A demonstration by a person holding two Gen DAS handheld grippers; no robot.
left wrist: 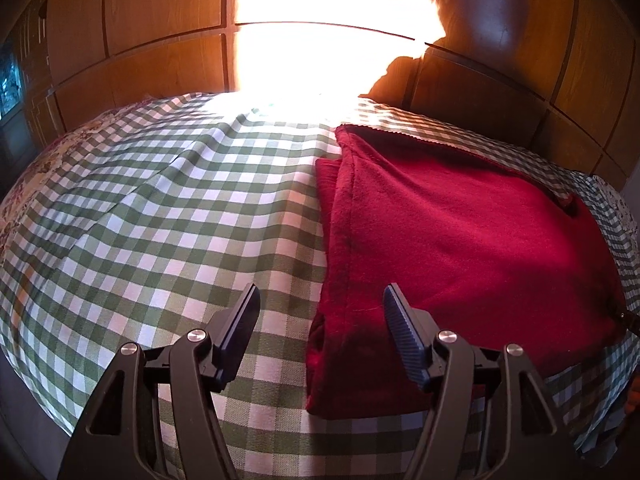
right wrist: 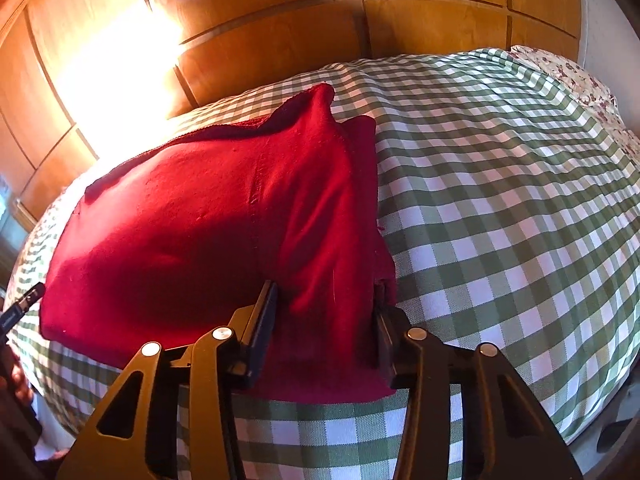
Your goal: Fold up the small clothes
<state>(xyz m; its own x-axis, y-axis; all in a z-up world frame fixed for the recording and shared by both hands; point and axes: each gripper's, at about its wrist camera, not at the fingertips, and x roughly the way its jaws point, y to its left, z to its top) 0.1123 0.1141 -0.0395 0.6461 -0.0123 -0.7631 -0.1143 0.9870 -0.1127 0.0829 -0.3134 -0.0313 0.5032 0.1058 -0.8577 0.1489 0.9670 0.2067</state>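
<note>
A dark red garment (left wrist: 460, 240) lies folded in layers on the green-and-white checked cloth (left wrist: 168, 220). My left gripper (left wrist: 320, 312) is open just above the garment's near left corner, with nothing between the fingers. In the right wrist view the same red garment (right wrist: 200, 220) fills the left half, with a raised fold along its right edge. My right gripper (right wrist: 326, 308) is wide open, its fingers standing either side of the garment's near right edge without pinching it.
The checked cloth (right wrist: 500, 200) covers a rounded surface, with floral fabric (right wrist: 580, 80) at its far edge. Wooden panelled cupboards (left wrist: 140, 20) stand behind, with strong sun glare (left wrist: 328, 40). The other gripper's tip (right wrist: 24, 304) shows at the left edge.
</note>
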